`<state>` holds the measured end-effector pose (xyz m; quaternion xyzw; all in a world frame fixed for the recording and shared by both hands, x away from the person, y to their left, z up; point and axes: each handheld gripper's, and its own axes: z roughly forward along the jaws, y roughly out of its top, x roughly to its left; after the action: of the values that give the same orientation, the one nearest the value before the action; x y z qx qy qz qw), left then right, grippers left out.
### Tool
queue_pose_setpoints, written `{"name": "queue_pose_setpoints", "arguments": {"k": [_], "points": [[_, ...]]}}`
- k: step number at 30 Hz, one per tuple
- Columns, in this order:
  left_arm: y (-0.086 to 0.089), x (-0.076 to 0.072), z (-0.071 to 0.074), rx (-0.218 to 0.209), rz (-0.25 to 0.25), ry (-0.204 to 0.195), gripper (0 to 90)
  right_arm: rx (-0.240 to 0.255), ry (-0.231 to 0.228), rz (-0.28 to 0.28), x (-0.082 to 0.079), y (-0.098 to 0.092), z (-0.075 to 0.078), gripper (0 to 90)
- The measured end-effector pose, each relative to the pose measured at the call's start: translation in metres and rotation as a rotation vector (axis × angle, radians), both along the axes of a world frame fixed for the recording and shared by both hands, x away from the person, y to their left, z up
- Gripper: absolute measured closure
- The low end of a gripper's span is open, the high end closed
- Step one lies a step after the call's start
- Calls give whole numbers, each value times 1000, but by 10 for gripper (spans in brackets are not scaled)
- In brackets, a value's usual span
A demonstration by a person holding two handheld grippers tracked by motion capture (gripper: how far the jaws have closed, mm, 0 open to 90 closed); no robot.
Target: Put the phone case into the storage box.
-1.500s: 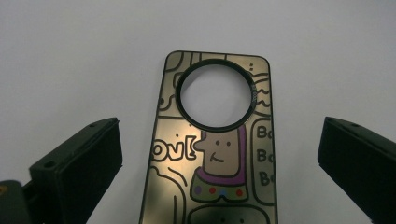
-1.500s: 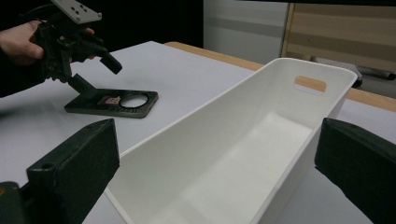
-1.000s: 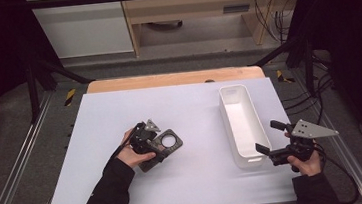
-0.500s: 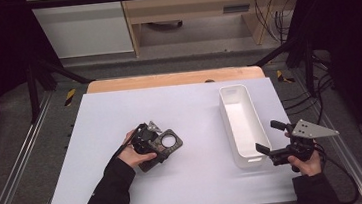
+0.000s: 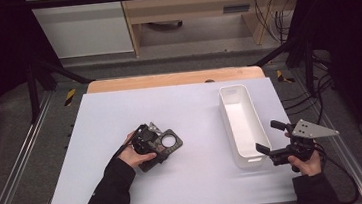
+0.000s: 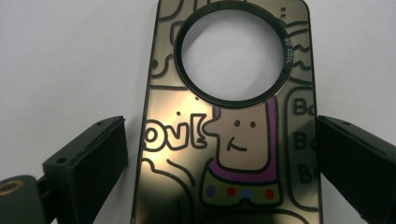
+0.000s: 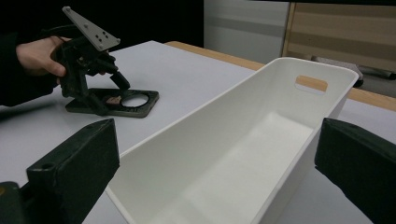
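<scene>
Little has been moved since the earlier frames: the left tool (image 5: 159, 145) is still held over the phone case (image 5: 165, 146), its jaws spread wide on either side without touching it. The case lies flat on the tabletop (image 5: 120, 118). The right tool (image 5: 268, 141) is kept open at the near end of the bin (image 5: 240, 126).

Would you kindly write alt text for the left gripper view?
A glossy phone case with a cartoon figure and a round camera cutout lies flat on the white table, between the open left gripper jaws, which stand apart from its edges.
</scene>
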<state>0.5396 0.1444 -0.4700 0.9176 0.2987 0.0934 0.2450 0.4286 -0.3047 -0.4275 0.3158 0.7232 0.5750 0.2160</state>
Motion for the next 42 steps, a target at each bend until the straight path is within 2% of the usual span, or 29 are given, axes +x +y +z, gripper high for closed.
{"name": "queue_pose_setpoints", "arguments": {"k": [15,23,42], "points": [[0,0,0,16,-24,-5,57,5,-1,-2,0,-1,0,4],[1,-1,2,14,-47,-10,114,5,0,-1,0,0,0,4],[1,-1,2,8,-45,-6,117,10,-4,0,0,-1,1,4]]}}
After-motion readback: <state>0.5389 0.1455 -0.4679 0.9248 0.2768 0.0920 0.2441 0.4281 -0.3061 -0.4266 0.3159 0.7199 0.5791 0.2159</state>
